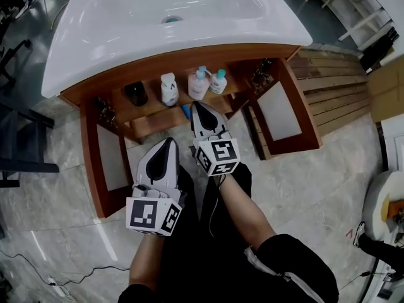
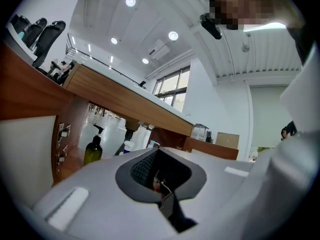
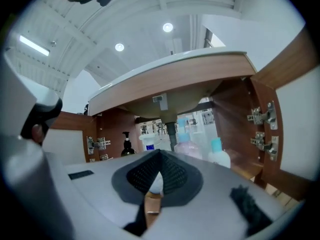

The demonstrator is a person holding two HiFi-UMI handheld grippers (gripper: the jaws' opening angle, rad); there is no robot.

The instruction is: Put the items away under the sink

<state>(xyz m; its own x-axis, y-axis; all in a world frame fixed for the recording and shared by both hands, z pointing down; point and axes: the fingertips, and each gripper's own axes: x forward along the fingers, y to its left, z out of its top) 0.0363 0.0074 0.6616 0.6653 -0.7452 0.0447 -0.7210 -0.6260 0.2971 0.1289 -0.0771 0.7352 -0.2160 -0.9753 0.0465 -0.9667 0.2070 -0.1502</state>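
My left gripper and right gripper are pressed together on nothing, since the bottles already sit on the far shelf under the sink (probably done)

Bright ceiling lights glare on floor tiles; fisheye edges darken.

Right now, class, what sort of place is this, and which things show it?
Probably a mock bathroom corner in a workshop or lab, not a home: a white sink on a wooden cabinet holding bottles, yet office chairs and wooden planks stand nearby.
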